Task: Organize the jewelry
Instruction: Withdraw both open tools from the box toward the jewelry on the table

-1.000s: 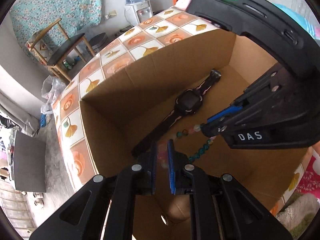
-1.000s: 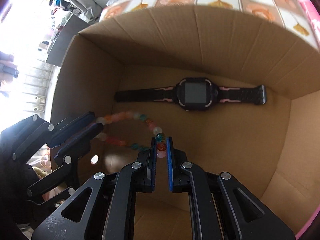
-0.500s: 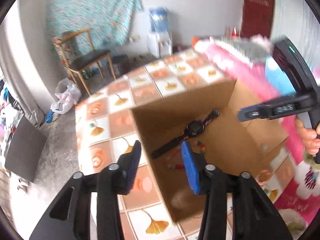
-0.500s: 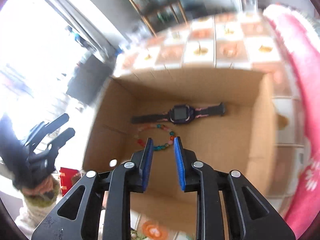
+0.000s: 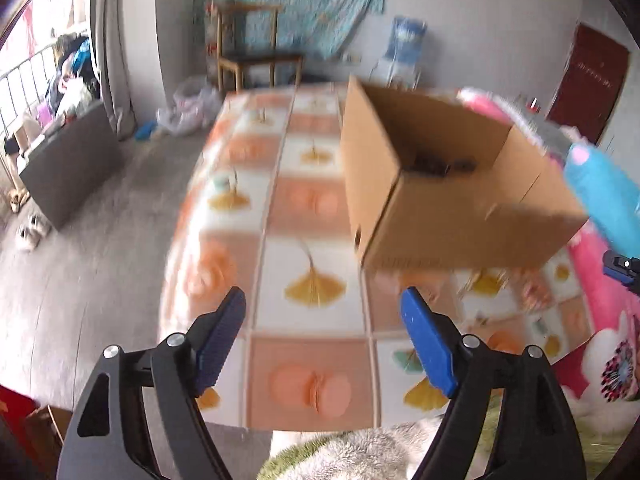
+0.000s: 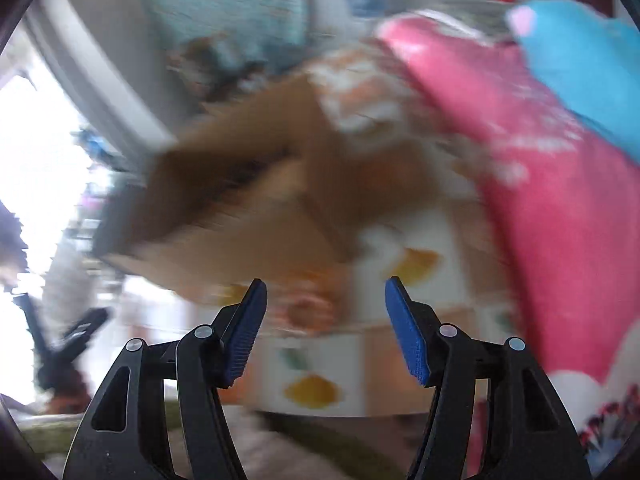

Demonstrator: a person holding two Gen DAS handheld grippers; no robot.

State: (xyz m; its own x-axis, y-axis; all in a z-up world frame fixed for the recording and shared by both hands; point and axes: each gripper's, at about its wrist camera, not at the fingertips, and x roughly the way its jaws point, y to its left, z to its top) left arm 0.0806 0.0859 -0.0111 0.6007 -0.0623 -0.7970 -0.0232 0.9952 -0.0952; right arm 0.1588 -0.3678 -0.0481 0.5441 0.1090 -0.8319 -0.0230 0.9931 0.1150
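An open cardboard box (image 5: 452, 204) stands on the tiled tablecloth (image 5: 316, 316), up and to the right of my left gripper (image 5: 322, 300). A dark watch (image 5: 440, 166) shows just over the box's rim. The left gripper's jaws are opening, with nothing between the blue pads (image 5: 424, 340). Only the tip of the right gripper (image 5: 622, 268) shows at the right edge. The right wrist view is badly blurred: the box (image 6: 248, 184) lies ahead, and the right gripper (image 6: 324, 292) is opening, also with nothing in it. The left gripper (image 6: 76, 336) shows at its far left. The bead bracelet is hidden.
A pink blanket (image 5: 604, 320) and a blue cloth (image 5: 604, 196) border the table on the right. Small blurred bits (image 5: 532, 292) lie on the cloth near the box. A wooden chair (image 5: 252, 48), a water dispenser (image 5: 404, 52) and a grey cabinet (image 5: 68, 160) stand beyond. Fluffy fabric (image 5: 352, 452) lies below.
Both grippers have let go of the bead bracelet inside the box, opened, and pulled back out. The box now stands well ahead of them, with the table in front.
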